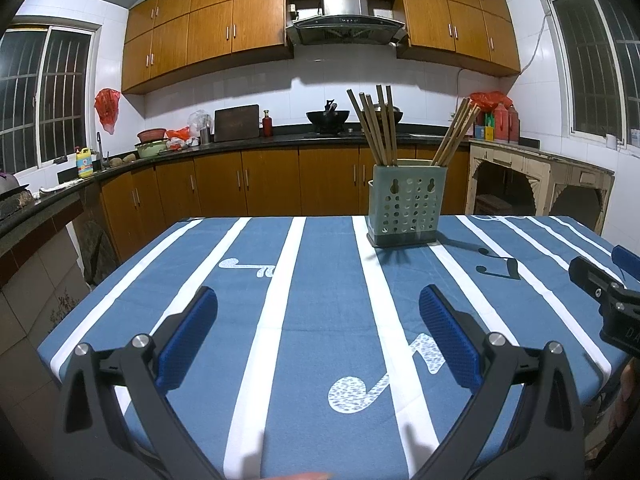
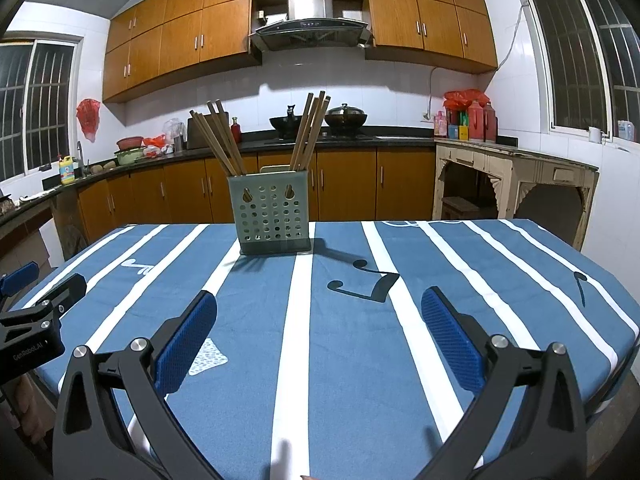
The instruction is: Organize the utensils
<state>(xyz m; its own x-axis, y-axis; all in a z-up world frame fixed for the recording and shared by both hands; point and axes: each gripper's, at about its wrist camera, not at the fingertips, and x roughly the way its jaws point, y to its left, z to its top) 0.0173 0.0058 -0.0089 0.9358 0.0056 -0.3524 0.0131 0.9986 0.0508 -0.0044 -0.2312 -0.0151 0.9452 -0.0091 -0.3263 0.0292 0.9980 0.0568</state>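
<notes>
Chopsticks point(image 1: 380, 128) upright in holder point(image 2: 270, 210), well beyond both spread fingers point(image 2: 186, 346).

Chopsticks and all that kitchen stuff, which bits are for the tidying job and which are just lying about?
For the job:
chopsticks
green holder
left gripper, open
right gripper, open

Just lying about:
wok
lidded pot
yellow bottle
red bottles
</notes>
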